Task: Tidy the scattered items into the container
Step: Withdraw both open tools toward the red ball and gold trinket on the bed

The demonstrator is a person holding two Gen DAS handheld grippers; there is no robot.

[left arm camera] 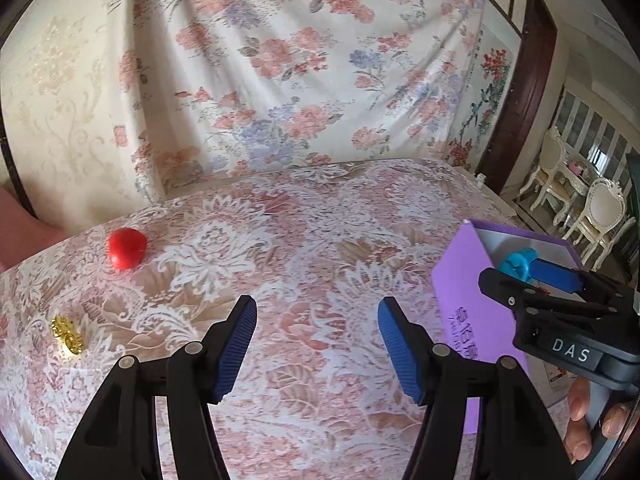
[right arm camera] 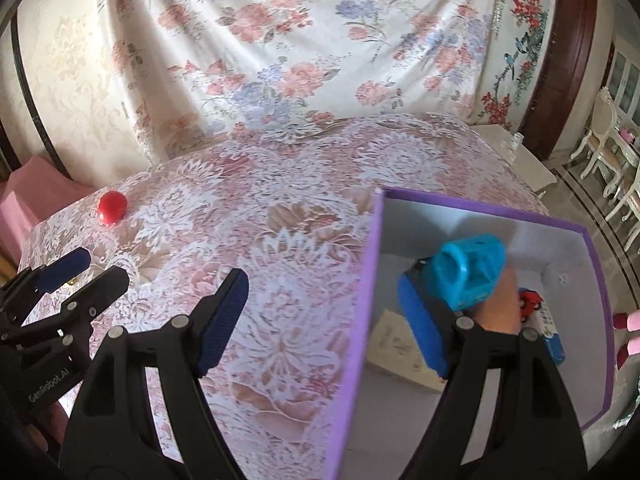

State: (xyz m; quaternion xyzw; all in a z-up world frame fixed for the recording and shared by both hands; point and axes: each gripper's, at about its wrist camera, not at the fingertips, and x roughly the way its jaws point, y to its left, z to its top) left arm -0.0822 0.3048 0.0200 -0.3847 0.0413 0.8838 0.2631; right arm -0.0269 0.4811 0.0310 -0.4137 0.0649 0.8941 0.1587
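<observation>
Floral drape (left arm camera: 288, 60) behind lace-covered table (left arm camera: 304, 216); white chairs (left arm camera: 600, 208) right.

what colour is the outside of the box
Purple box outside, white inside; clearest in the right wrist view.

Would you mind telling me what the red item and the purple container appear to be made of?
The red item looks like smooth plastic or rubber, given its even, slightly glossy surface. The purple container seems to be matte cardboard: thin flat walls, crisp edges, white inside.
</observation>
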